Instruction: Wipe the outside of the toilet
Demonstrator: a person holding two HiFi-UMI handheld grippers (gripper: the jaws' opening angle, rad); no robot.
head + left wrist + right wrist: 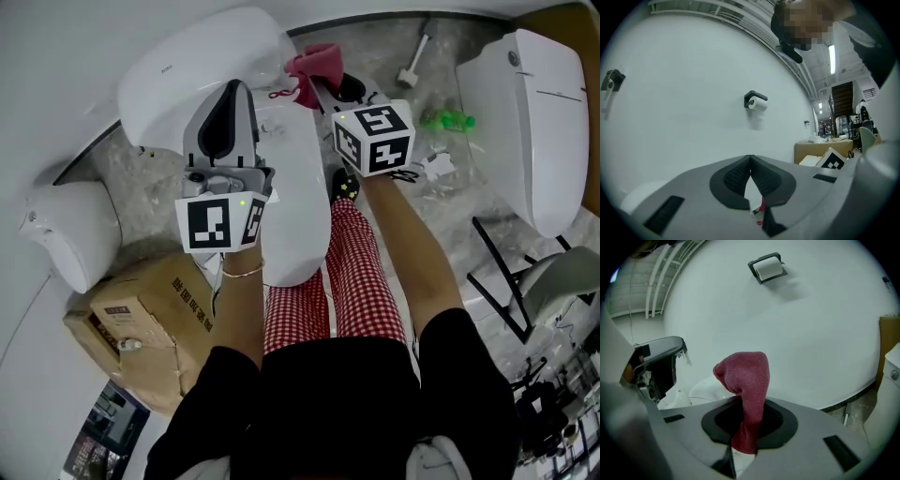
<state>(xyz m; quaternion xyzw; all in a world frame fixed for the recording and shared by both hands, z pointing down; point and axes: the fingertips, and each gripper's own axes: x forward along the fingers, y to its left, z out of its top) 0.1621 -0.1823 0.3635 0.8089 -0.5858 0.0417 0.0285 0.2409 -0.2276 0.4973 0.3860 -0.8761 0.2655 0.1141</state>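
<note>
A person in red-checked trousers stands over a white toilet at centre frame in the head view, working with two tools. The right hand-held gripper, just right of the toilet near the top of the frame, is clamped on a red cloth. Its own view shows the cloth pinched between the dark pads, its bunched end standing up above them. The left hand-held gripper sits over the toilet's upper left and covers part of it. Its jaws are closed tip to tip with nothing between them (only a sliver of light shows below the tips in its own view).

A cardboard box sits close to the toilet at lower left, with a white fixture beside it at the left edge. A second toilet stands well apart at upper right. A green bottle lies on the marbled floor between the two toilets. A black frame crosses the floor at right. Both gripper views face a white wall carrying a toilet-roll holder.
</note>
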